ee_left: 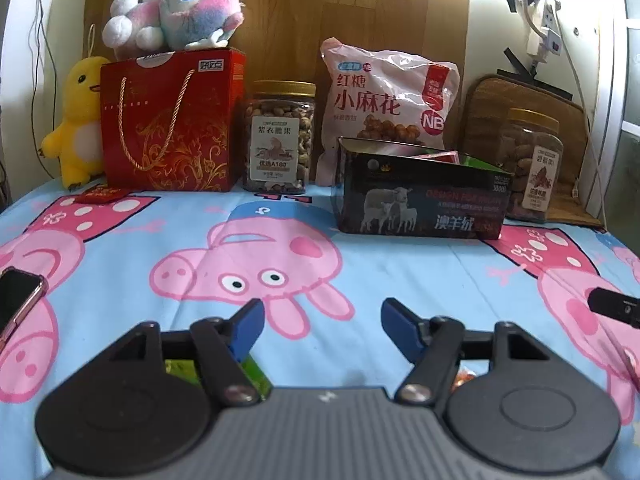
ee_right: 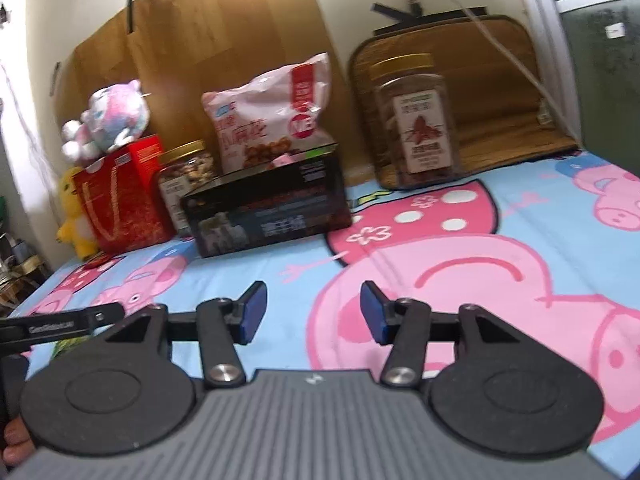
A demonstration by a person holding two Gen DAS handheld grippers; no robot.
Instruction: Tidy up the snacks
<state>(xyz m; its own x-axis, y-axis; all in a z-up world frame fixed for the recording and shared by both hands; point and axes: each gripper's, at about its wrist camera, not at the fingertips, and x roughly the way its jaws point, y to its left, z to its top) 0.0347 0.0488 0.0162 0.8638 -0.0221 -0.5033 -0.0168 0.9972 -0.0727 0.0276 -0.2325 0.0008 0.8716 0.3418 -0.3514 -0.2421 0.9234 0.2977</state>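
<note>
- Blue pads on your left gripper (ee_left: pixel 322 322) stood wide apart over the cartoon-pig sheet (ee_left: pixel 120 240), holding nothing; your right gripper (ee_right: pixel 313 312) was just as open and empty.
- Only your left wrist view showed the phone (ee_left: pixel 18 300) at the sheet's left edge, a green packet (ee_left: pixel 256 376) tucked under the left finger, and a small red packet (ee_left: pixel 102 195) lying in front of the red gift bag (ee_left: pixel 172 120).
- Your right wrist view alone showed the pecan jar (ee_right: pixel 414 120) whole, upright on the woven mat (ee_right: pixel 500 92) by the right wall; from the left it was half hidden behind the black box (ee_left: pixel 420 196).
- Along the wooden backboard stood the gift bag with a pink plush (ee_left: pixel 176 8) on top, a yellow duck (ee_left: pixel 80 120) touching its left side, the cashew jar (ee_left: pixel 280 136) just right of it, then the pink snack bag (ee_left: pixel 388 96) leaning upright.
- Open sheet lay between both grippers and that back row.
- That open-topped black box sat just in front of the snack bag, its long axis running left to right, with packets showing inside.
</note>
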